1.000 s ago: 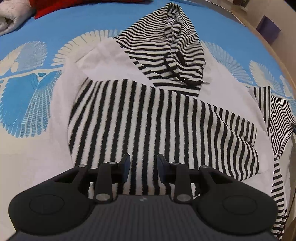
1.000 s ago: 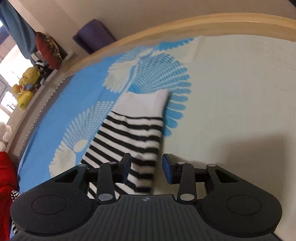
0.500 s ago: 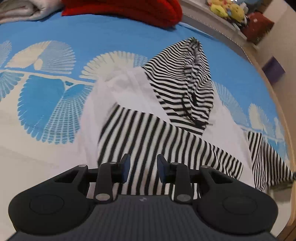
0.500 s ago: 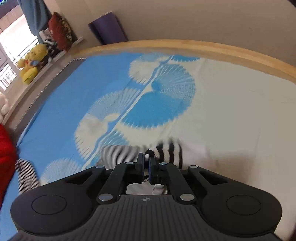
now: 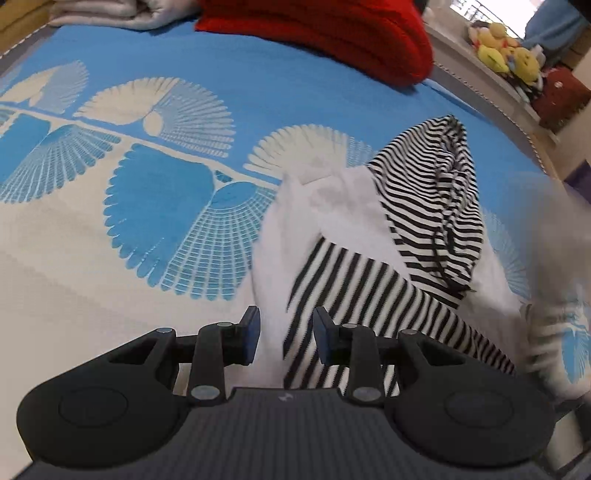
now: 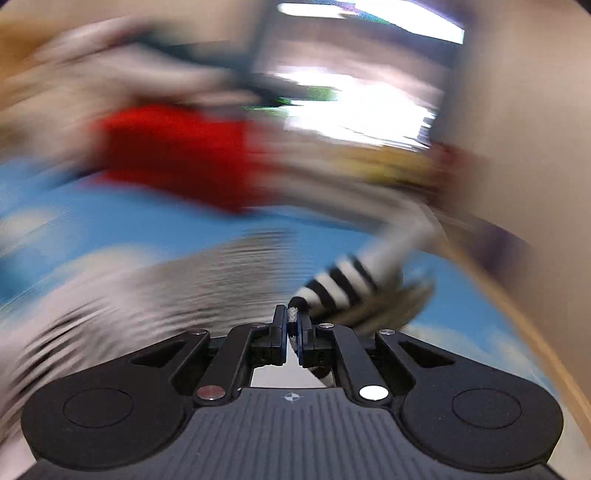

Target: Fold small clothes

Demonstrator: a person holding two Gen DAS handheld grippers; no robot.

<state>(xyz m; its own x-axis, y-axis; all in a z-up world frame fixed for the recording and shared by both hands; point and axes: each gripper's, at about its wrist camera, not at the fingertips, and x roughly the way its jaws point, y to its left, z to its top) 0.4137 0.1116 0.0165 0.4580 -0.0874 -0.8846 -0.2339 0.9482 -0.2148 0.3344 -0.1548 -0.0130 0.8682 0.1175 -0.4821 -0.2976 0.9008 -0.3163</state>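
On the bed [image 5: 74, 258], spread with a blue and cream fan-patterned cover, a black-and-white striped hooded top [image 5: 369, 280] is laid, its hood [image 5: 436, 199] pointing away and one striped sleeve folded across the white body. Left gripper [image 5: 283, 334]: held above the near edge of the top, jaws partly apart, nothing between them. Right gripper [image 6: 292, 325]: jaws nearly together and opening, the cuff of the other striped sleeve [image 6: 340, 284] pinched between them; surroundings blurred. Red blanket [image 5: 325, 33] at the far side.
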